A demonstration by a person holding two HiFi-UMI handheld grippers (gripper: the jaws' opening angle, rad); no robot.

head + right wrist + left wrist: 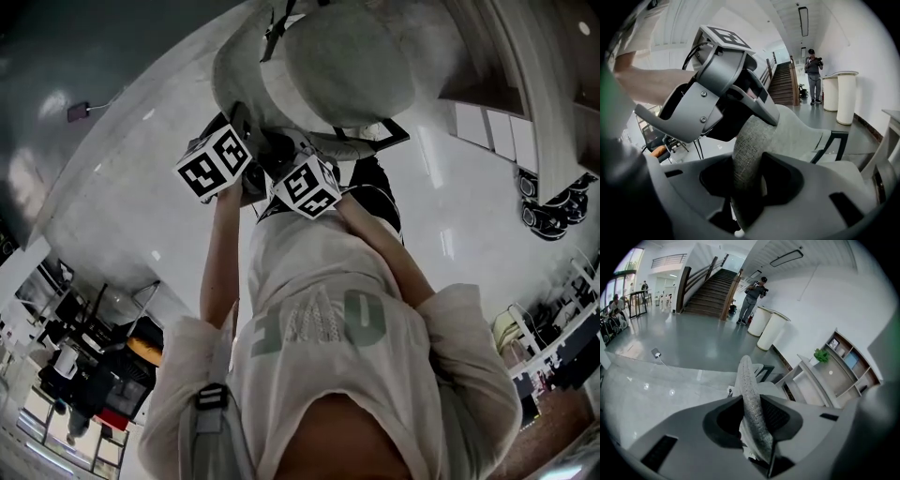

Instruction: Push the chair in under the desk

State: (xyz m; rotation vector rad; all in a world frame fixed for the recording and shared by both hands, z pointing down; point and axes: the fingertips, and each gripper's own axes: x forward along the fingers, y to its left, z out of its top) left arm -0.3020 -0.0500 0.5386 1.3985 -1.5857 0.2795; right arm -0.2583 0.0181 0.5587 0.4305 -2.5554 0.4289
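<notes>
Head view looks down on a grey upholstered chair (328,66) straight ahead of the person, its front turned toward the pale curved tabletop (112,187) that sweeps round the far and left side. Whether the seat already sits beneath that edge I cannot tell. Both arms reach forward to the backrest (749,376), the two marker cubes side by side and almost touching. The left hand-held gripper (752,416) has its jaws partly closed, pads pressing the thick fabric rim, which passes edge-on between them. The right hand-held gripper (750,180) clamps the same rim in the same way, just beside its partner. That rim runs across in front of the person, so the push, as I judge it, must go square to it, away from the body and toward the tabletop. The left hand-held gripper is on the tabletop's side and looks slightly nearer to it. No container has a part here; the only thing of that kind is the open shelving (848,364) off to the right against the wall, well apart from the chair, with a small green plant (821,355) by it.
</notes>
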